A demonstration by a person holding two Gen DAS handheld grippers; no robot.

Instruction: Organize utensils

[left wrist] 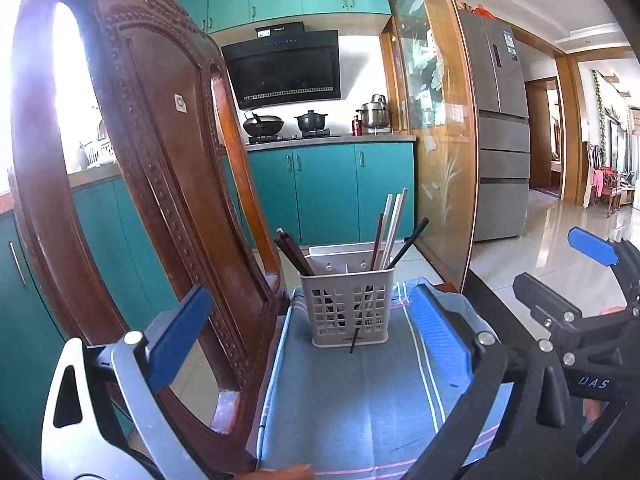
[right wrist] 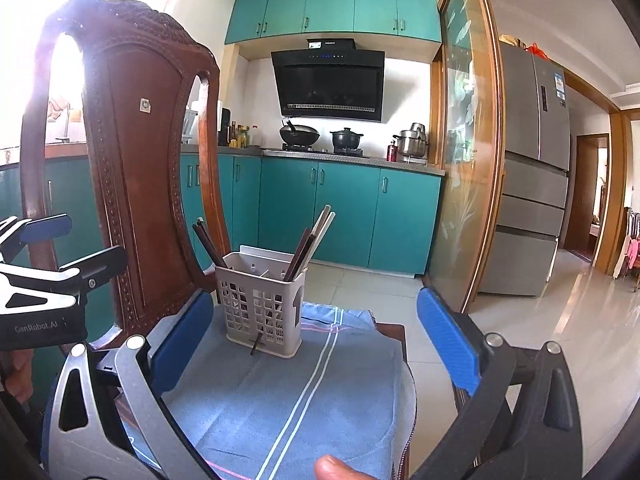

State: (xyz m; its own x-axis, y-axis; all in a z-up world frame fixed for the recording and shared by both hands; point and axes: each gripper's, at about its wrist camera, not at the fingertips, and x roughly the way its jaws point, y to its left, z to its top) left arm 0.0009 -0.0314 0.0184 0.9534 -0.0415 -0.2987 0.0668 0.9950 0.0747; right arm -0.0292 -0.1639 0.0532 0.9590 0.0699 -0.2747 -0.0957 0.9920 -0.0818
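basket upright on cloth, near far edge | chopsticks in basket, leaning | chair back at cloth's left edge | kitchen cabinets behind

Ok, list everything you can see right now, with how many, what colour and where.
Utensil basket: one, pale grey, standing on the cloth.
Dark chopsticks: a bunch, dark brown, left compartment, leaning left.
Light chopsticks: a few, pale, right compartment, leaning right; a black one beside them.
Stray chopstick tip: one, dark, poking out through the basket's front at the bottom.
Cloth: one, blue with pale stripes, spread under the basket.
Chair: one, carved red-brown wood, left of the basket.
Cabinets: teal, behind.
Range hood: one, black, on the wall.
Fridge: one, grey, right.
Left gripper: open, empty, facing the basket.
Right gripper: open, empty.
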